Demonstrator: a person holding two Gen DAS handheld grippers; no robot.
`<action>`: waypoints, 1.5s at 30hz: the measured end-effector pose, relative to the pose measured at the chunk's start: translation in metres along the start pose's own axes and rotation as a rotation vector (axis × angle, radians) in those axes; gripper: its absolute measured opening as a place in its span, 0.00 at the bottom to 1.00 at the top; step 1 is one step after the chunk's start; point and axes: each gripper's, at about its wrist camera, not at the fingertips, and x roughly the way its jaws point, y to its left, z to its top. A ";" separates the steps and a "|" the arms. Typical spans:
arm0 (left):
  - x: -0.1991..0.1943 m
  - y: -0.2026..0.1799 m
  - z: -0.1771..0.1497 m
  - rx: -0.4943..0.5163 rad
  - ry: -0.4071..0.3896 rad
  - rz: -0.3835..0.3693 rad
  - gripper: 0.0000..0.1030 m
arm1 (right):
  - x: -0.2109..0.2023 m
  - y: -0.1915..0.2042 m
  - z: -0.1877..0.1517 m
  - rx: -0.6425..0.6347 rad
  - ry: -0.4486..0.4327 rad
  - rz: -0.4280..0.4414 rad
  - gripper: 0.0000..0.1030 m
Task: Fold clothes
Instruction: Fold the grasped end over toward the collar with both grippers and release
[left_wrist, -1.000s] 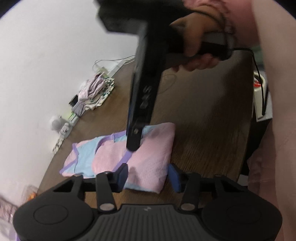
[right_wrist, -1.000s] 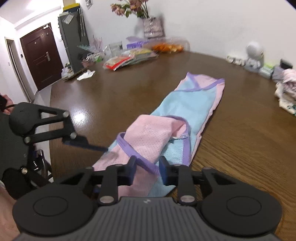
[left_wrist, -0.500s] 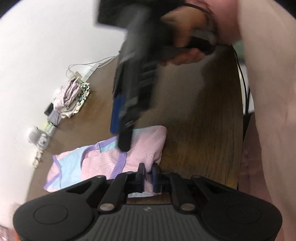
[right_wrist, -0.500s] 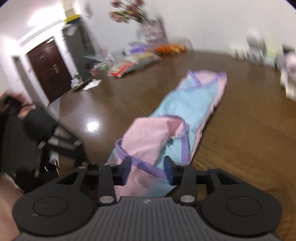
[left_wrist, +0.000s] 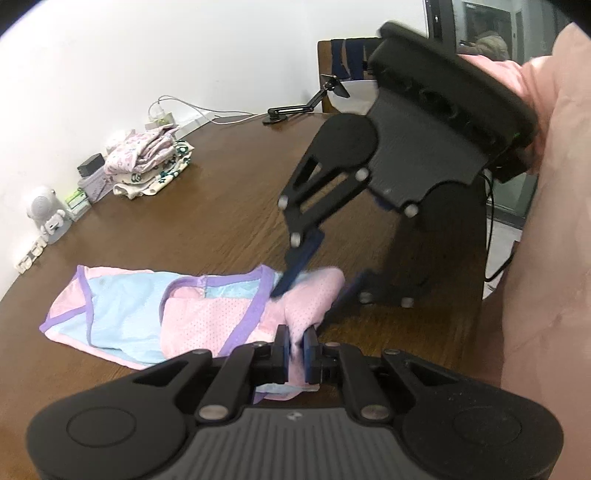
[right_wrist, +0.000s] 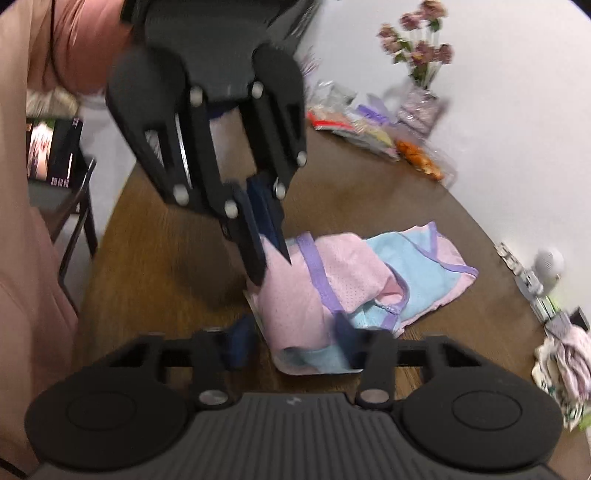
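Ok so the garment (left_wrist: 147, 317), a pink/blue mesh thing w/ purple trim, is lying on the brown wooden tabletop (left_wrist: 229, 206), partly folded. Far end is flat, near end is bunched up and lifted a bit off the wood.

Left claw (left_wrist: 295, 343) is pinched tight on a pink fold at the near edge; you can see fabric squeezed btw the two blue pads in the left cam. In the right cam the same claw (right_wrist: 271, 254) comes down from above, tips closed on the pink corner of the garment (right_wrist: 354, 280).

Right claw (right_wrist: 291, 339) is spread wide, pads sitting either side of the near pink/blue edge, not clamping anything afaict. From the left cam the right claw (left_wrist: 314, 291) shows one blue finger (left_wrist: 299, 258) lying against the pink fold and the other down near the tabletop, apart from each other. Bit blurry tho.

Other stuff: stack of folded clothes (left_wrist: 147, 162) near the wall, a small white robot-looking toy (left_wrist: 46, 214) next to it, black desk lamp (left_wrist: 310, 99) further back. Right cam also shows flowers in a vase (right_wrist: 421, 74) and some plastic-wrapped packets (right_wrist: 369, 125) at the far side of the tabletop (right_wrist: 369, 192). Person's pink sleeve (left_wrist: 546, 206) fills the side of the frame.
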 end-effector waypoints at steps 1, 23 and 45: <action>0.000 -0.001 -0.001 -0.004 -0.005 0.000 0.07 | 0.001 0.000 0.001 -0.007 0.004 0.014 0.25; -0.011 -0.076 -0.019 0.263 -0.073 0.163 0.09 | -0.043 -0.032 0.016 0.348 -0.026 0.282 0.12; 0.003 0.091 -0.019 -0.542 -0.134 -0.208 0.34 | 0.001 -0.116 -0.033 0.757 -0.043 0.466 0.12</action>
